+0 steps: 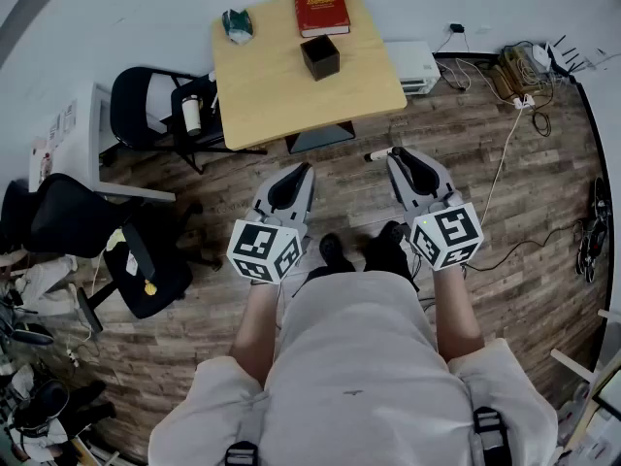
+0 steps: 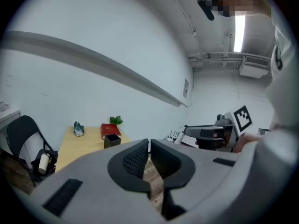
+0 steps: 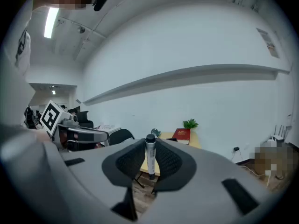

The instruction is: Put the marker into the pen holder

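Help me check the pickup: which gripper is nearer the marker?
Right. The right gripper is shut on the marker, which is clamped between its jaws. The left gripper, shut with nothing in it, is off to the marker's left, apart from it.

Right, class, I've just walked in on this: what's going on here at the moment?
A person stands back from the light wooden table, holding a gripper in each hand. The right gripper is shut on a white marker with a black cap. The left gripper is shut with nothing between its jaws. The black square pen holder sits on the table beside a red book, and the marker has not yet been brought to it.
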`<action>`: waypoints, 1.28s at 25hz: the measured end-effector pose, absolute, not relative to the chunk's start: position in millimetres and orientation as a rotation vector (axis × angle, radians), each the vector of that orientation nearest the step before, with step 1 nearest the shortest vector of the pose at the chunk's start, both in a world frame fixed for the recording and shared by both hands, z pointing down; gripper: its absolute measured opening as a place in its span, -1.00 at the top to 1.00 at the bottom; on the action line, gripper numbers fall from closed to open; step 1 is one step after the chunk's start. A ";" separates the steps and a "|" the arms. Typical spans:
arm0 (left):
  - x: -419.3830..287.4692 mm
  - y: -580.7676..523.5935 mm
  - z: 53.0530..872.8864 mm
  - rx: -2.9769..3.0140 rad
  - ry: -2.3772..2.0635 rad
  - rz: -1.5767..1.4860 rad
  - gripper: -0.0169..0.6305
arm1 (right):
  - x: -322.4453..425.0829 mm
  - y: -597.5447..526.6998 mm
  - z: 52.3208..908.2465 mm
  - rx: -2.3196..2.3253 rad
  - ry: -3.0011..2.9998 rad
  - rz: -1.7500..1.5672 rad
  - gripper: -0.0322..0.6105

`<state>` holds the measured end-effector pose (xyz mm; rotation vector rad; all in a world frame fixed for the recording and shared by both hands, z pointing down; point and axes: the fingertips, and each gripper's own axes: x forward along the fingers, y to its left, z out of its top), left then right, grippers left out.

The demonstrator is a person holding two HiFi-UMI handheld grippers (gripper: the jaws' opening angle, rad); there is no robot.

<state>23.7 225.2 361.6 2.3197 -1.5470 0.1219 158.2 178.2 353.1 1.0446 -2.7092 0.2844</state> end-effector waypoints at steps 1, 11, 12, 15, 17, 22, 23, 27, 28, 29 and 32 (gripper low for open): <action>23.0 225.1 361.2 2.319 -1.548 0.120 0.90 | 158.1 178.4 353.2 1.045 -2.710 0.288 0.69; 17.4 236.9 359.5 2.323 -1.547 0.103 0.90 | 156.4 189.7 349.3 1.059 -2.718 0.288 0.69; 17.2 238.3 359.5 2.326 -1.543 0.102 0.90 | 155.6 191.4 348.5 1.060 -2.718 0.282 0.69; 17.5 240.9 360.7 2.333 -1.533 0.099 0.90 | 154.6 195.1 348.1 1.067 -2.712 0.259 0.69; 16.8 241.7 362.6 2.333 -1.528 0.099 0.90 | 153.2 196.6 349.8 1.069 -2.709 0.261 0.69; 16.3 237.9 366.7 2.327 -1.517 0.110 0.90 | 149.9 195.9 351.7 1.063 -2.707 0.269 0.69; 17.2 235.9 367.0 2.328 -1.514 0.112 0.90 | 149.9 194.5 352.1 1.061 -2.708 0.270 0.69; 21.0 224.8 366.8 2.336 -1.504 0.120 0.90 | 148.8 183.4 354.1 1.051 -2.705 0.266 0.69; 20.8 221.4 366.9 2.337 -1.502 0.122 0.90 | 147.5 179.7 354.8 1.049 -2.705 0.265 0.69; 19.9 217.8 366.9 2.338 -1.501 0.125 0.90 | 145.6 175.6 354.9 1.048 -2.707 0.264 0.69; 14.8 206.5 365.1 2.344 -1.498 0.126 0.90 | 137.9 161.7 353.5 1.048 -2.712 0.251 0.69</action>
